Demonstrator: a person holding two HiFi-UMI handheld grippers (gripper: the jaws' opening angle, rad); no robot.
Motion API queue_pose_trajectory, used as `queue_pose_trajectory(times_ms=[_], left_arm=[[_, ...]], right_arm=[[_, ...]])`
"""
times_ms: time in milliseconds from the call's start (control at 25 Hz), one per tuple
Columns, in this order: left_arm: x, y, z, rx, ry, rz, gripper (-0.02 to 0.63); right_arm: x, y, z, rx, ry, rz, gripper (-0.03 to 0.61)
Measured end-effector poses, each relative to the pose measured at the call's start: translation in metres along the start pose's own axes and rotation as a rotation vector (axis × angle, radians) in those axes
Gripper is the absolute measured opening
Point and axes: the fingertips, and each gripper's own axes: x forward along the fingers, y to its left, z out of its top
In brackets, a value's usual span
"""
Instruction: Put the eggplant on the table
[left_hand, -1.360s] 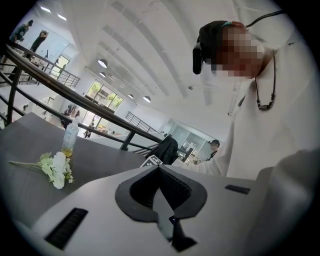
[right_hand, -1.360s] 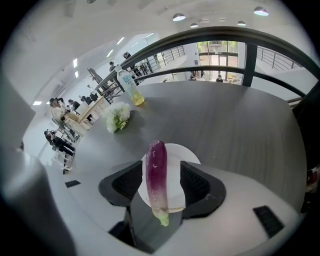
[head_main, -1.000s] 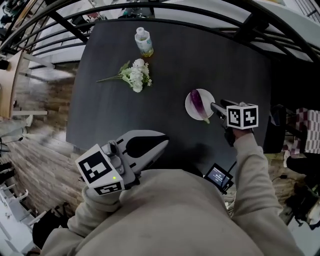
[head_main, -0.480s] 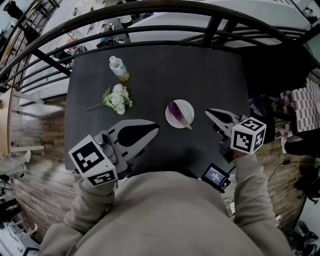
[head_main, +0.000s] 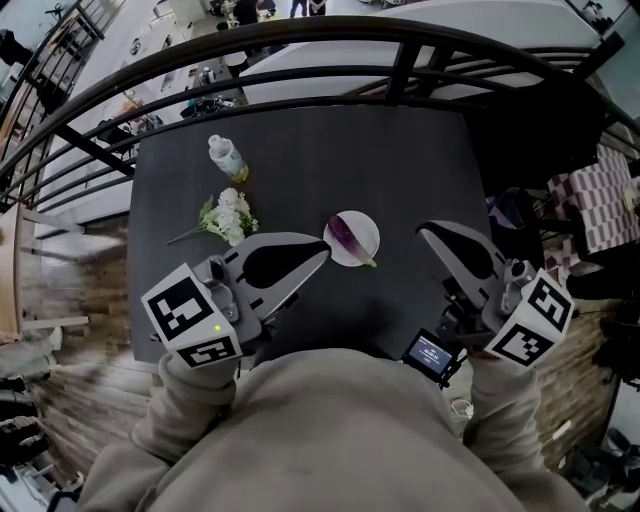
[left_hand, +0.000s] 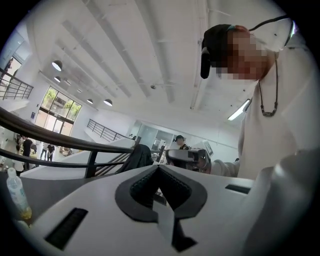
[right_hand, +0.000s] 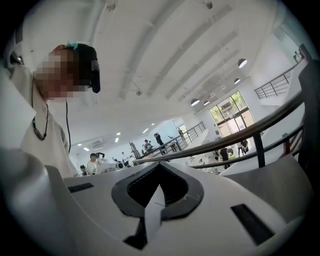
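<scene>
A purple eggplant (head_main: 343, 233) lies on a small white plate (head_main: 366, 229) in the middle of the dark table (head_main: 400, 170). My left gripper (head_main: 322, 258) is held up near my chest, shut and empty, its tip showing just left of the plate. To the right of the plate my right gripper (head_main: 428, 230) is raised and empty, its jaws having just closed on nothing. In the left gripper view the left gripper (left_hand: 159, 167) has its jaws meeting, and in the right gripper view the right gripper (right_hand: 160, 165) does too. Both look out level across a hall.
A small plastic bottle (head_main: 226, 158) and a bunch of white flowers (head_main: 228, 218) sit at the table's left side. Dark curved railings (head_main: 300, 40) run behind the table. A small screen device (head_main: 432, 356) hangs at my chest. A checked cloth (head_main: 590, 200) lies to the right.
My right gripper has lifted away from the plate and drawn back toward my body. The left gripper has risen a little. The eggplant still lies on the plate.
</scene>
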Motion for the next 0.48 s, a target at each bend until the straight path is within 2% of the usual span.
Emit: queue_pose_trajectory(times_ms=[160, 480], left_arm=[[-0.003, 0.000, 0.011, 0.012, -0.023, 0.009, 0.005], [-0.009, 0.000, 0.009, 0.012, -0.028, 0.018, 0.005]], right_arm=[[-0.002, 0.014, 0.006, -0.113, 0.051, -0.008, 0.014], [-0.002, 0.013, -0.007, -0.112, 0.091, -0.017, 0.014]])
